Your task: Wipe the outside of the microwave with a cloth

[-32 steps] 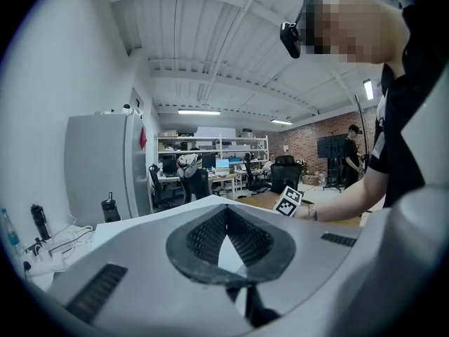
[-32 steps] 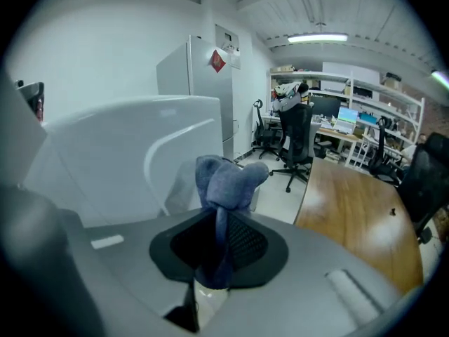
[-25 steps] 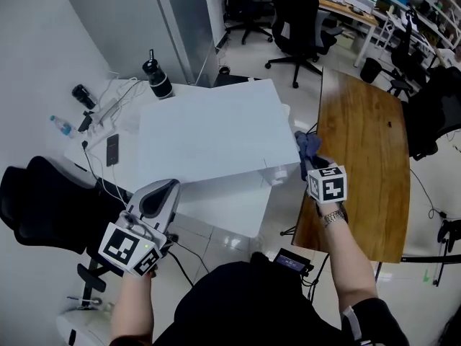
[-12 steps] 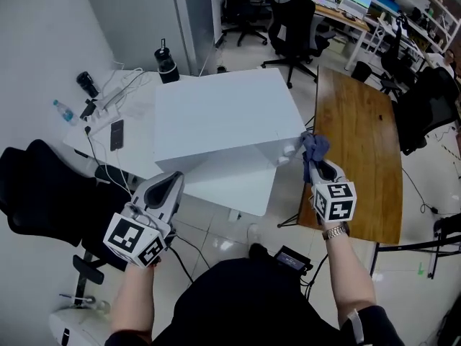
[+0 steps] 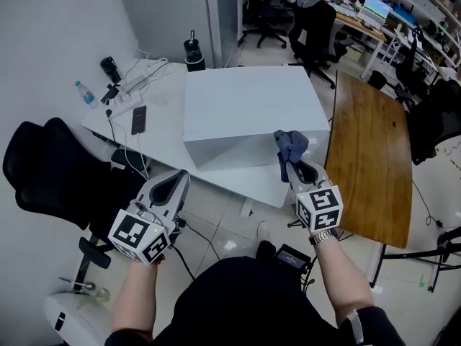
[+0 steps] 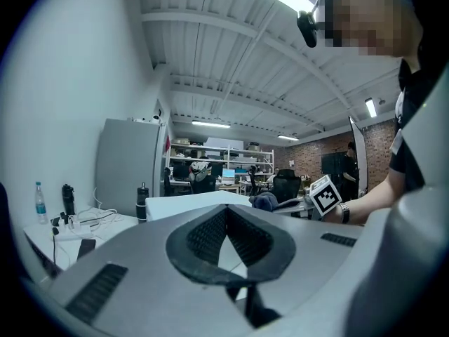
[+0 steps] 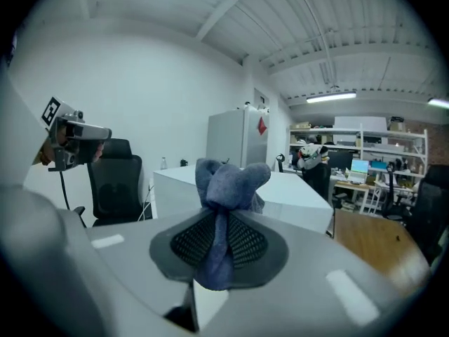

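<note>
The microwave [image 5: 252, 107] appears as a plain white box on a white table [image 5: 162, 139]; it also shows in the left gripper view [image 6: 188, 203] and the right gripper view [image 7: 298, 192]. My right gripper [image 5: 291, 166] is shut on a bunched blue-grey cloth [image 5: 289, 143], held at the box's front right corner. In the right gripper view the cloth [image 7: 229, 180] sticks up out of the right gripper [image 7: 222, 222]. My left gripper [image 5: 175, 182] hangs shut and empty in front of the table's near edge, its jaws meeting in the left gripper view [image 6: 226, 232].
A phone [image 5: 138, 119], a water bottle [image 5: 85, 93], cables and a black flask [image 5: 191, 51] lie on the table's left and far side. A black office chair [image 5: 50, 171] stands at the left, a wooden table [image 5: 371, 150] at the right, a grey cabinet [image 5: 220, 6] behind.
The right gripper has carried the cloth from the box's right side round to its front right corner and higher. The left gripper has shifted slightly toward the table.
</note>
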A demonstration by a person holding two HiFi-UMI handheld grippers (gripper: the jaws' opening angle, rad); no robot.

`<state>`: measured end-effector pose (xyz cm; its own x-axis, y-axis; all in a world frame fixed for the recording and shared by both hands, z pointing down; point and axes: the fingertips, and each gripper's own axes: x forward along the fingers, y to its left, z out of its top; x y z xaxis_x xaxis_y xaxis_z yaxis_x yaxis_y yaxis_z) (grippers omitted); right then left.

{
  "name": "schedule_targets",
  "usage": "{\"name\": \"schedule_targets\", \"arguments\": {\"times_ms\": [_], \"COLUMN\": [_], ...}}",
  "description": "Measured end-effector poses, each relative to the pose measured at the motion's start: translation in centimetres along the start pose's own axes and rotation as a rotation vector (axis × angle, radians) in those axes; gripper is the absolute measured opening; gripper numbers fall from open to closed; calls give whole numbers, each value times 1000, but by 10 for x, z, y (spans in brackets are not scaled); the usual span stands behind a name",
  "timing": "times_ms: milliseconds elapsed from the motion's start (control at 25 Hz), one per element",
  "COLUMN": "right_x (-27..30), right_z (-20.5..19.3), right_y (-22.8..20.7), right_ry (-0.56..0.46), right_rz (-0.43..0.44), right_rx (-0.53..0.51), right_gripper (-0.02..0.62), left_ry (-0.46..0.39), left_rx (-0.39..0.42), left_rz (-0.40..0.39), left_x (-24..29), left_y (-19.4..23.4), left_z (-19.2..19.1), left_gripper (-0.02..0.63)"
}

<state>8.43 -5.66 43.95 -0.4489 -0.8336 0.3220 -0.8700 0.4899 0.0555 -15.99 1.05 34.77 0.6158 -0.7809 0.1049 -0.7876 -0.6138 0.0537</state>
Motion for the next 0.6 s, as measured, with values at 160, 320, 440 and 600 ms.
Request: {"name": "schedule_targets", "arguments": {"times_ms": [160, 320, 440, 600], "right_x": [24, 48, 66, 90], "right_z": [7, 9, 10, 5], "right_y": [51, 100, 135, 172], "right_ry": [-11, -14, -17, -9], "right_rz": [101, 196, 259, 323], "right_rx": [-44, -87, -119, -155], "right_gripper": [51, 51, 51, 51], "left_ry": [4, 9, 11, 19], "left_rx": [-12, -22, -25, -24], "left_rz": [43, 81, 105, 131], "left_x": [-24, -44, -57, -69], "left_y": [13, 23, 29, 35], "left_z": [-4, -9, -10, -12], "left_gripper": [5, 5, 5, 5]}}
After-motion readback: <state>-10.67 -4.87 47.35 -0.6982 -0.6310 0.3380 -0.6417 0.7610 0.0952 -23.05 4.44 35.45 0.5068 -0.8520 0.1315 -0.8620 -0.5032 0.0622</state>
